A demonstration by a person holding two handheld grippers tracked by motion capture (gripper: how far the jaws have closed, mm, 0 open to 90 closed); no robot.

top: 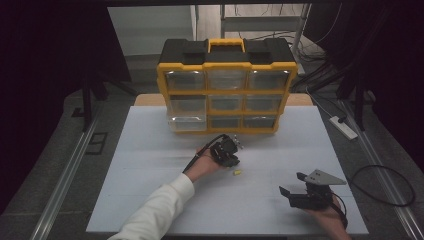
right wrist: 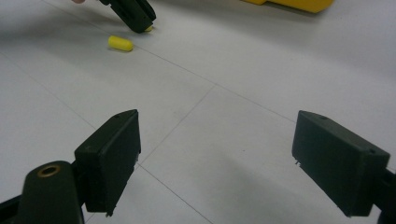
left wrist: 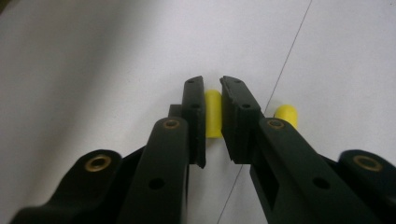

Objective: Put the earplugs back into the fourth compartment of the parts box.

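The left gripper (left wrist: pixel 212 88) pinches 1 yellow plug (left wrist: pixel 213 114); another plug (left wrist: pixel 286 115) lies just beside it. The right gripper (right wrist: pixel 217 140) gapes wide, holding nothing.

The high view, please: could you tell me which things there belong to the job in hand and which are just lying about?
In the job:
- left gripper, shut on a yellow plug
- second plug
- drawer box

Lying about:
- right gripper, open
- power strip
- cable

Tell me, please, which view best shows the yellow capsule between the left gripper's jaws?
The left gripper view: the clamped yellow capsule sits close up between the jaws. The right gripper view shows a yellow sliver; the high view hides it.
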